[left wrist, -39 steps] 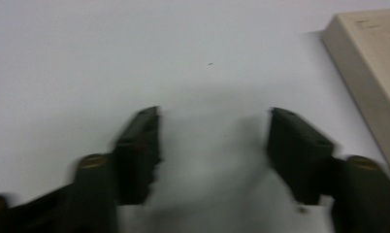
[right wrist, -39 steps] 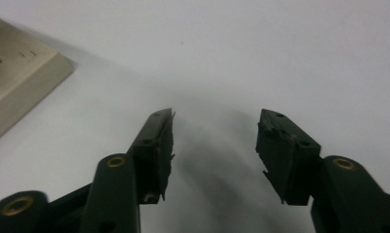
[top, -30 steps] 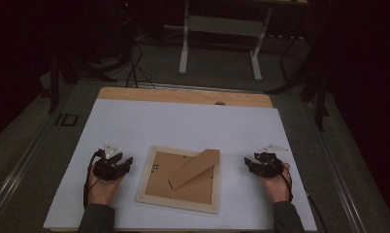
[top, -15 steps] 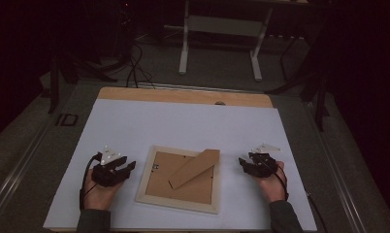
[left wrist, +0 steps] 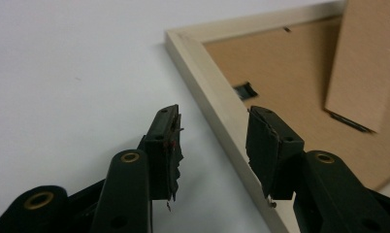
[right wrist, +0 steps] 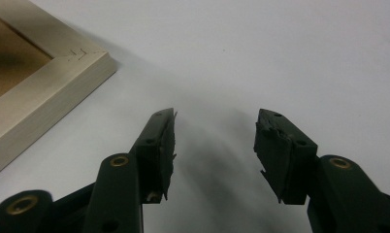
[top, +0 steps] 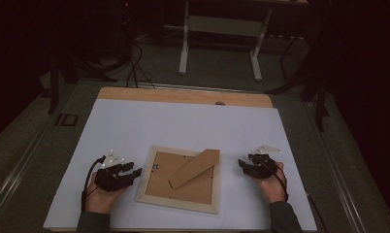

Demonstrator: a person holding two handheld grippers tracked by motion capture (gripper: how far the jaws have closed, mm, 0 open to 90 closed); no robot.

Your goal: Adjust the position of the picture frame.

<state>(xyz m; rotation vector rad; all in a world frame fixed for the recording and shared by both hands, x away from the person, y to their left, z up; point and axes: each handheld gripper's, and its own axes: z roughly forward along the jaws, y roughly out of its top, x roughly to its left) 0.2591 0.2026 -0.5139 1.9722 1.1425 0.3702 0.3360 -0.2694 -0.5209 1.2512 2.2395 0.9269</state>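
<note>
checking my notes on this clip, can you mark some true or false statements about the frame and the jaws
1. The picture frame lies back side up on the white table. True.
2. The left gripper is clamped on the frame's rail. False: its jaws stand open, astride the rail's edge.
3. The right gripper holds nothing. True.
4. The cardboard stand lies off the frame. False: it rests on the backing.

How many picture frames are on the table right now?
1. The picture frame lies face down near the table's front edge, between the left gripper and the right gripper.
</note>
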